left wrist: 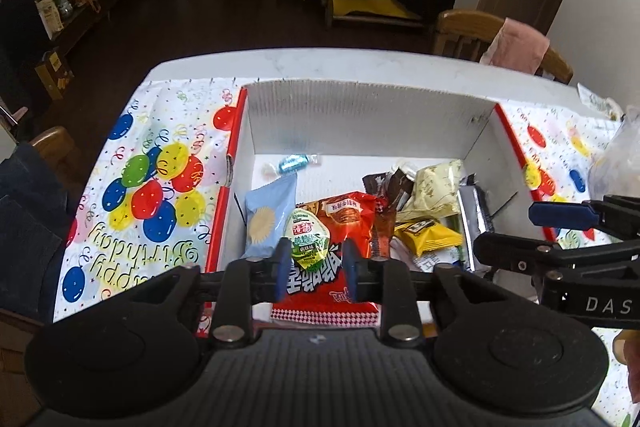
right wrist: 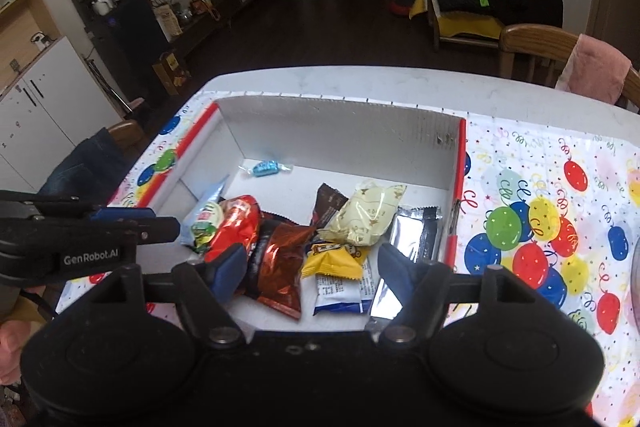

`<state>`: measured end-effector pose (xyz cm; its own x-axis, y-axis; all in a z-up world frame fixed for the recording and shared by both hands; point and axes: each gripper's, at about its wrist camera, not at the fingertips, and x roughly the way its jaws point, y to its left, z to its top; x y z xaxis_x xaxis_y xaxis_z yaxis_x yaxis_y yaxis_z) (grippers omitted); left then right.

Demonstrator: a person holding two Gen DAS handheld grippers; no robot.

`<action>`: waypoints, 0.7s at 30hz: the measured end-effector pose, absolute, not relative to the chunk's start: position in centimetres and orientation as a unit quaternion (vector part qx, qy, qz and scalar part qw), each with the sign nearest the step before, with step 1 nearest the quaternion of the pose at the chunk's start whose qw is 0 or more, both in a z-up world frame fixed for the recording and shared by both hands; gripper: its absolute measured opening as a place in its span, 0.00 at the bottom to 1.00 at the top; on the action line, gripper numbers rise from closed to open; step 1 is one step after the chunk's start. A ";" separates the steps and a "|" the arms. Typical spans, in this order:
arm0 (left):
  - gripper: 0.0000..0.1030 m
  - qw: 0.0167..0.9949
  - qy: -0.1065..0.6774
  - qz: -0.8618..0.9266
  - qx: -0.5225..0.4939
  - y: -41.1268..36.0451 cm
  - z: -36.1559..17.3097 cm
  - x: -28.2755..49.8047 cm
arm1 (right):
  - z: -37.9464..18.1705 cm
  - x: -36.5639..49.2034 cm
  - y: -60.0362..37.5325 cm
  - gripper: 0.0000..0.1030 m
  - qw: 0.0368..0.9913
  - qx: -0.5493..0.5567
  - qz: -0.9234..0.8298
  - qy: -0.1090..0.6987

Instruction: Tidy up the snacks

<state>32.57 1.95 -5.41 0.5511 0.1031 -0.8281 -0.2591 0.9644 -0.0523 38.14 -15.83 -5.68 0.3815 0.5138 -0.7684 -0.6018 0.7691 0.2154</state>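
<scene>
Your left gripper (left wrist: 314, 261) is clamped on a small jelly cup (left wrist: 308, 237) with a green-and-white lid, held above the near left part of the box (left wrist: 360, 107). The cup sits between the blue pads (left wrist: 283, 259), lid facing the camera, its print legible but small. Directly beneath it lies a red bag (left wrist: 340, 267); a pale blue packet (left wrist: 268, 219) leans just to its left against the box wall.

Your right gripper (right wrist: 310, 267) stands with its jaws apart and nothing between them, over the near middle of the box, above a brown bag (right wrist: 280, 267) and a yellow packet (right wrist: 336, 261). A cream packet (right wrist: 368, 217) and a silver bar (right wrist: 416, 235) lie toward the right wall.

The far half of the box floor is bare except for one blue candy (right wrist: 266, 167). The box walls stand upright on all visible sides. The balloon cloth (right wrist: 540, 227) flanks the box left and right on the table (right wrist: 360, 79).
</scene>
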 end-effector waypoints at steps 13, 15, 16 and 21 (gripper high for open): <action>0.67 0.910 0.396 0.099 -0.078 1.2 -1.7 27.1 | -2.0 33.7 -18.4 0.89 0.853 -0.029 0.341 0.394; 0.67 0.914 0.386 0.093 -0.077 1.2 -1.2 26.4 | -1.6 32.9 -18.8 0.92 0.857 -0.024 0.338 0.388; 0.67 0.915 0.386 0.092 -0.076 1.1 -1.0 26.1 | -1.4 32.5 -19.0 0.93 0.858 -0.021 0.338 0.386; 0.73 0.920 0.376 0.083 -0.071 0.8 -0.1 24.7 | -0.5 30.8 -19.9 0.98 0.868 -0.007 0.328 0.372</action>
<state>24.73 0.83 -0.14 0.7039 0.1004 -0.7032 -0.2065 0.9761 -0.0673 30.78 -19.94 -0.52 0.5078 0.5639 -0.6513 -0.5743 0.7851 0.2320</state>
